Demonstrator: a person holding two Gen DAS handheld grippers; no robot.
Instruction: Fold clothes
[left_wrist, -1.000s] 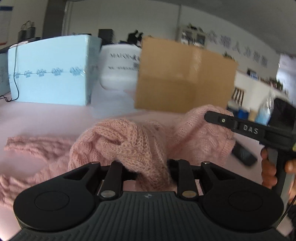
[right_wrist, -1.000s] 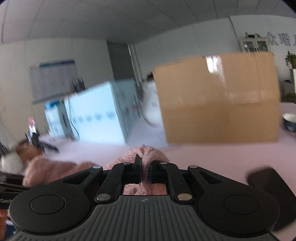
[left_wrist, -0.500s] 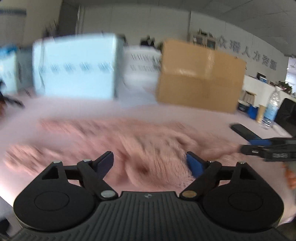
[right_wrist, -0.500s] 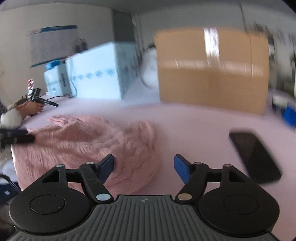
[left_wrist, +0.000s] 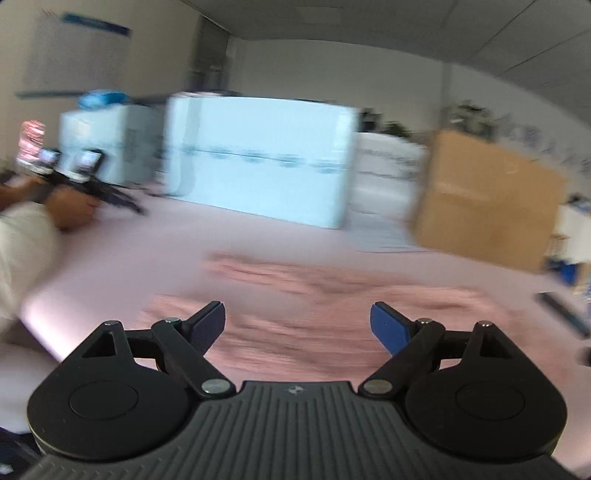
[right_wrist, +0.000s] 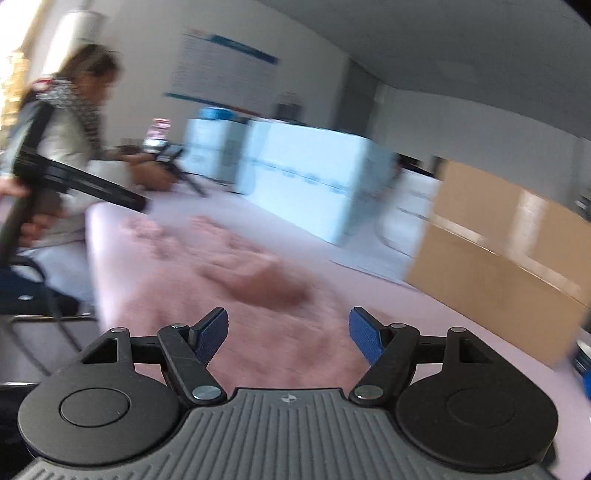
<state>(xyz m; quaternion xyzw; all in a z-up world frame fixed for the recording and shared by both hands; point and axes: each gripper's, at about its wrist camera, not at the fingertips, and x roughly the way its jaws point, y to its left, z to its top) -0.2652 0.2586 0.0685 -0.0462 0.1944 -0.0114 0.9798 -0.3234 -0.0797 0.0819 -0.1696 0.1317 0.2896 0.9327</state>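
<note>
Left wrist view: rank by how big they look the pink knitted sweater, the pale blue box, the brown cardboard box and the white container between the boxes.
1. Pink knitted sweater, though nearest the camera.
2. Pale blue box.
3. Brown cardboard box.
4. White container, partly hidden between the boxes.

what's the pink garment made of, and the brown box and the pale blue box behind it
Pink garment: looks like soft, fuzzy knit, matte and slumping in folds; blur hides the stitches. Brown box: most likely plain cardboard, tan, with a glossy strip that may be tape. Pale blue box: possibly printed card or foam, smooth, with a row of dark marks across it; too blurred to be sure.
</note>
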